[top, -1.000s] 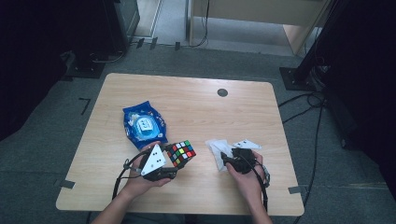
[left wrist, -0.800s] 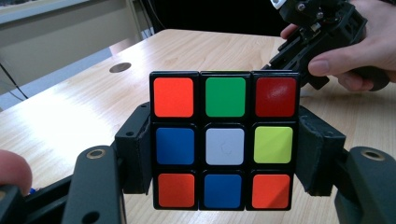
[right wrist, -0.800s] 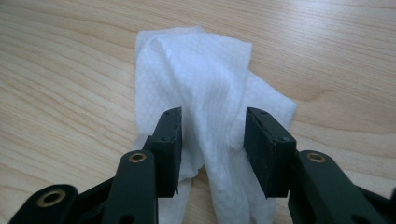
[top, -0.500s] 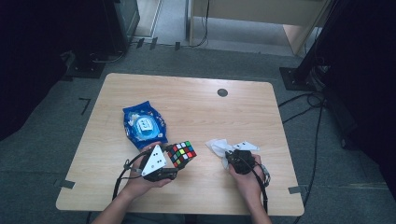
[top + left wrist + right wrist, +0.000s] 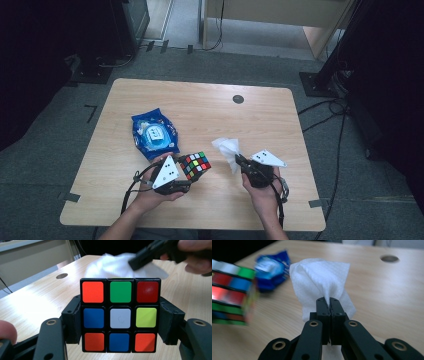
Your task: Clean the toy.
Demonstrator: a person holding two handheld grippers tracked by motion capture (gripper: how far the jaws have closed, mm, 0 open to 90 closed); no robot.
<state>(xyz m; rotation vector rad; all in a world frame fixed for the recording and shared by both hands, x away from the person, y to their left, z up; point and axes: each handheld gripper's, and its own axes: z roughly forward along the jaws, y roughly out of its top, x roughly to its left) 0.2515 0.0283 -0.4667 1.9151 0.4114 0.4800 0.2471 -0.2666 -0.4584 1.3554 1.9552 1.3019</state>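
My left gripper (image 5: 192, 176) is shut on a colourful puzzle cube (image 5: 195, 165), its jaws pressing both sides of the cube (image 5: 120, 317) just above the table. My right gripper (image 5: 239, 161) has just been closing and is now shut on a white tissue (image 5: 227, 148). In the right gripper view the jaws (image 5: 329, 302) meet with the tissue (image 5: 322, 280) pinched between them and standing up above the tabletop. The cube (image 5: 232, 290) shows blurred at the left of that view. The tissue (image 5: 110, 263) lies beyond the cube in the left gripper view.
A blue snack packet (image 5: 154, 134) lies on the wooden table (image 5: 200, 105) behind the left hand. A round cable hole (image 5: 238, 99) sits near the far edge. Dark equipment and cables stand on the floor around the table.
The right gripper has closed on the tissue and lifted it off the table. The left gripper and cube have stayed in place.
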